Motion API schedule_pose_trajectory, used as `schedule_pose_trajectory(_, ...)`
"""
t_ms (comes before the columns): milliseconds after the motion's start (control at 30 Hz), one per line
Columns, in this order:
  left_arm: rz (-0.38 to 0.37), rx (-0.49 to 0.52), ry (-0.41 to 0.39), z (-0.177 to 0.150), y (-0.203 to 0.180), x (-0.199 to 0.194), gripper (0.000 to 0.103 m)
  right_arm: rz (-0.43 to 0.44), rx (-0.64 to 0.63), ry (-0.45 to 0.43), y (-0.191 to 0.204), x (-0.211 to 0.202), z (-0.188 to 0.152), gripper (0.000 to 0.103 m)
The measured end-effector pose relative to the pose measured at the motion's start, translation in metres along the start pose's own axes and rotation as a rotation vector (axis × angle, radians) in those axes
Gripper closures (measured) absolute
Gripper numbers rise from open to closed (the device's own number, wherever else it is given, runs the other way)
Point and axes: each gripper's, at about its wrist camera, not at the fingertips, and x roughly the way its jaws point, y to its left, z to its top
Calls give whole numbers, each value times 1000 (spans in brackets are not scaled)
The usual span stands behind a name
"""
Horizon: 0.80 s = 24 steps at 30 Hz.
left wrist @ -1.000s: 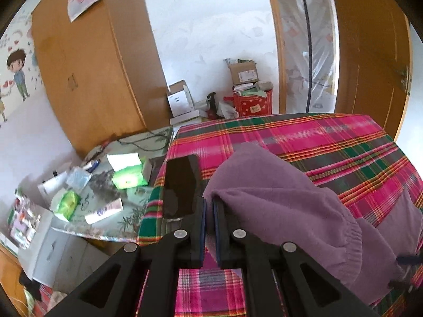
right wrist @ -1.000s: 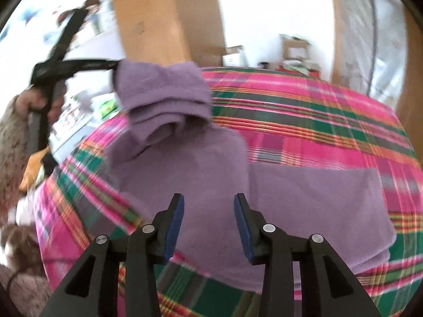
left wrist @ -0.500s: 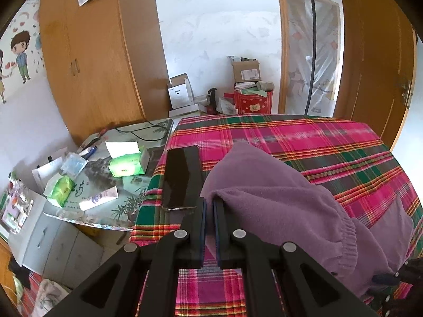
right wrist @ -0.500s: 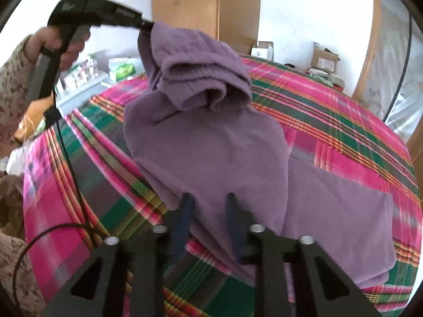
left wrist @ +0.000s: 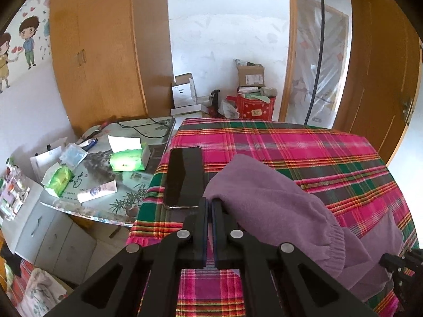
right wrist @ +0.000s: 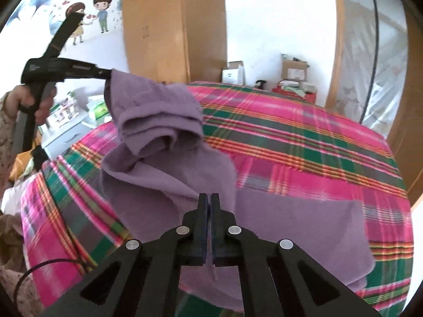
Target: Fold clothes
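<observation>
A purple fleece garment lies partly spread on the plaid bedspread. My left gripper is shut on a bunched end of it, held up above the bed's left side. In the right wrist view that gripper is in a person's hand, and the purple garment hangs from it in folds. My right gripper has its jaws closing tight on the garment's near edge, with cloth pinched between the pads. The garment's other half lies flat to the right. In the left wrist view, part of the right gripper shows at the lower right.
A black phone lies on the bed's left edge, just beyond my left gripper. Left of the bed stands a bedside table with a green tissue box and small packs. A wooden wardrobe, cardboard boxes and a door stand behind.
The right gripper went from open above the garment to shut on its near edge. The left gripper kept its hold and stayed raised, with the view rolling a little.
</observation>
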Motion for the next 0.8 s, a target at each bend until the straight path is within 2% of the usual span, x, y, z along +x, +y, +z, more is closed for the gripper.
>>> schedule_pose_trajectory(133, 10, 8, 26, -8, 1, 3, 100, -25, 36, -26, -12, -3, 4, 101)
schedule_pose_trajectory(300, 23, 1, 64, -27, 8, 10, 100, -94, 48, -10, -19, -1, -1, 102)
schedule_pose_trajectory(433, 13, -10, 115, -40, 13, 19, 100, -40, 88, 17, -26, 0, -8, 99)
schedule_pose_trajectory(500, 9, -19, 116, -45, 14, 19, 100, -4, 108, 26, -30, -1, -11, 93)
schedule_pose_trajectory(533, 5, -26, 113, -46, 15, 18, 100, 31, 116, 19, -29, -4, -13, 78)
schedule_pose_trajectory(567, -1, -28, 113, -47, 15, 19, 100, 72, 118, 11, -27, -7, -15, 55)
schedule_pose_trajectory(633, 1, -32, 118, -48, 15, 21, 100, 111, 91, 2, -19, -9, -17, 39)
schedule_pose_trajectory(800, -14, -42, 123, -53, 12, 21, 100, 96, -28, 53, 8, 8, -20, 33)
